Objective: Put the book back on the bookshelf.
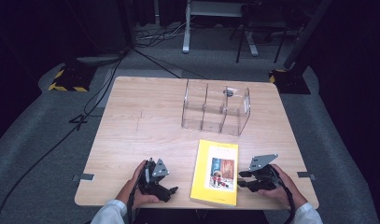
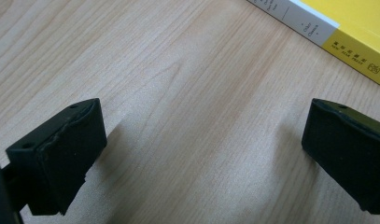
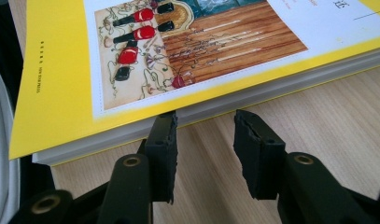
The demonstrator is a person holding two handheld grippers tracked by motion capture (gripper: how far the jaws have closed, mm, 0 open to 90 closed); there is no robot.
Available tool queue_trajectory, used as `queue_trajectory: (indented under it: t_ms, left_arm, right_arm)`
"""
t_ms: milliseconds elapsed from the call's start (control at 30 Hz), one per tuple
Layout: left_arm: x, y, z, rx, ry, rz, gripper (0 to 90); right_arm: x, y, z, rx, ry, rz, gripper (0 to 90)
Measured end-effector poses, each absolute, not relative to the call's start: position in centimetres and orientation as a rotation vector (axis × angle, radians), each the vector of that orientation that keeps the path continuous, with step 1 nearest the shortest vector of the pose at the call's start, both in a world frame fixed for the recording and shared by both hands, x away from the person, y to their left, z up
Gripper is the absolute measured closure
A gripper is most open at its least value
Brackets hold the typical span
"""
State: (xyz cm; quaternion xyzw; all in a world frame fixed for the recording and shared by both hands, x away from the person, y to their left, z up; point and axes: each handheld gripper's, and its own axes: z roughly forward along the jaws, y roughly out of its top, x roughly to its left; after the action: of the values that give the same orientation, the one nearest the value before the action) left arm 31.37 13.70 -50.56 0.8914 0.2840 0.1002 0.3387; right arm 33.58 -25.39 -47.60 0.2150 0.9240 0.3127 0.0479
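Right gripper (image 1: 242,179) fingers part-open, empty, at book (image 1: 215,171) edge; left gripper (image 1: 171,191) wide open, empty.

Looks like a lab or recording studio, not a home; dark surroundings with a lone wooden bench (image 1: 145,121) lit on grey carpet (image 1: 33,144); black cables (image 1: 61,135) trailing across the floor; stand bases with yellow-black hazard tape (image 1: 66,80) at the far corners; metal frame legs (image 1: 187,28) behind; tape markers (image 1: 85,177) at the bench edges.
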Motion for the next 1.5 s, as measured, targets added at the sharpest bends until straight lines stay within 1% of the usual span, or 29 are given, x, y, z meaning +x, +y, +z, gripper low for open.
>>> queue_trajectory:
  t_ms: [233, 333, 500, 600, 733, 800, 900, 1367, 1500]
  left_arm:
    - [31.3, 13.7, -50.6, 2.317, 0.752, 0.267, 0.7]
    - [31.1, 13.5, -50.6, 2.315, 0.755, 0.267, 0.7]
    - [31.0, 13.5, -50.6, 2.316, 0.75, 0.264, 0.7]
    - [31.0, 13.5, -50.6, 2.317, 0.752, 0.261, 0.5]
    - [31.1, 13.3, -50.6, 2.317, 0.744, 0.258, 0.4]
    - [31.1, 13.3, -50.6, 2.318, 0.744, 0.258, 0.4]
    - [31.0, 13.4, -50.6, 2.32, 0.738, 0.263, 0.7]
    - [31.0, 13.4, -50.6, 2.317, 0.742, 0.263, 0.7]
    - [31.0, 13.4, -50.6, 2.319, 0.74, 0.262, 0.7]
  right_arm:
    - [32.4, -25.0, -47.5, 0.578, 2.901, 0.882, 54.4]
    - [32.3, -24.4, -47.3, 0.556, 2.94, 0.797, 55.4]
    - [32.9, -23.4, -47.1, 0.523, 2.982, 0.693, 61.9]
    - [32.9, -23.1, -47.1, 0.495, 2.976, 0.674, 63.0]
    - [32.9, -23.4, -47.6, 0.569, 2.932, 0.827, 63.5]
    - [32.8, -23.5, -47.6, 0.538, 2.91, 0.855, 63.8]
    - [32.7, -23.3, -47.6, 0.569, 2.869, 0.962, 67.0]
    - [32.3, -24.5, -47.1, 0.572, 2.845, 1.146, 66.8]
    - [32.1, -24.2, -46.9, 0.56, 2.831, 1.205, 67.3]
